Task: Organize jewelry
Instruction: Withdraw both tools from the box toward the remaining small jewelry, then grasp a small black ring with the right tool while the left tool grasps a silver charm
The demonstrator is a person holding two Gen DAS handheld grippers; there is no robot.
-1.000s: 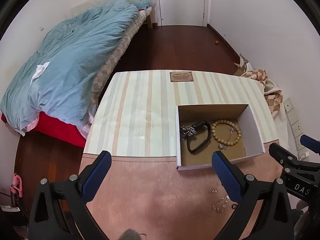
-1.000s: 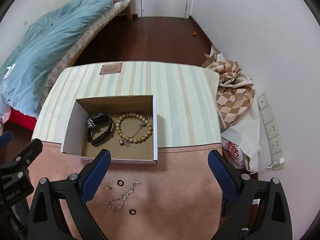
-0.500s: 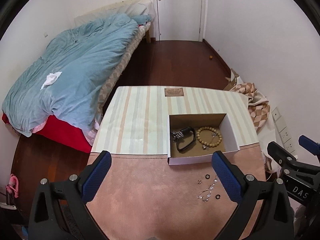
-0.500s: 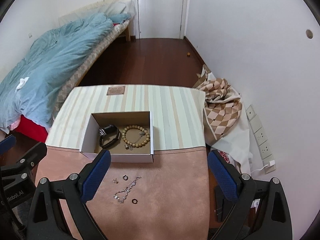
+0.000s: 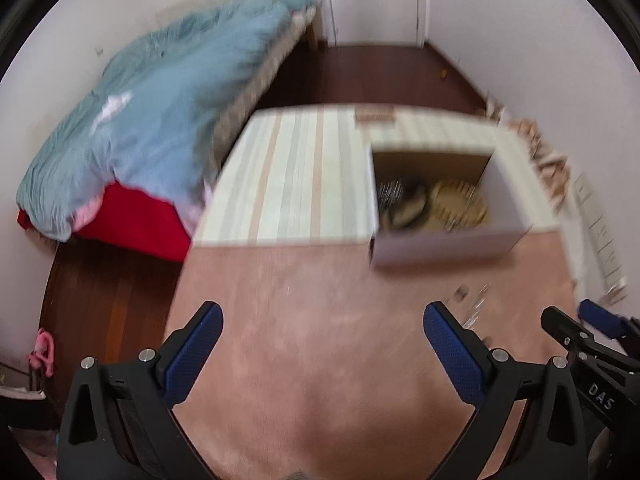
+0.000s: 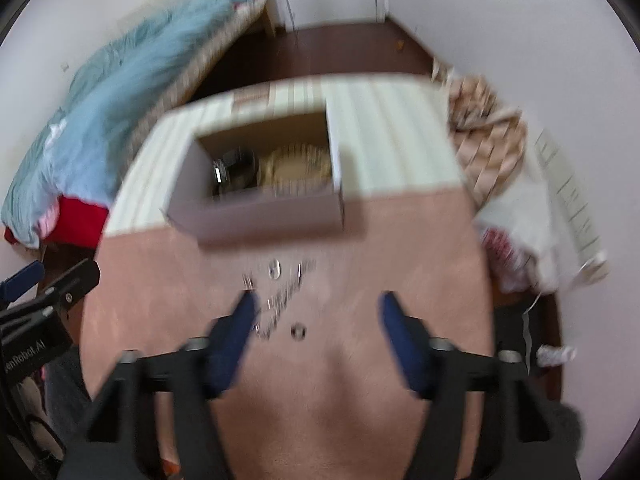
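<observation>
The left gripper point(image 5: 322, 320) hovers with its 2 blue-padded fingers point(image 5: 192, 354) spread wide, gripping nothing. The right gripper point(image 6: 316, 312) hangs with its fingers point(image 6: 402, 344) parted too, less widely, nothing between them; both frames are motion-blurred.

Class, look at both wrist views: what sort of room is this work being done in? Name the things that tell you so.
Most likely a bedroom in a home. A bed with a blue duvet stands beside the cloth-covered table, there is a white door at the far end, and the floor is dark wood.
</observation>
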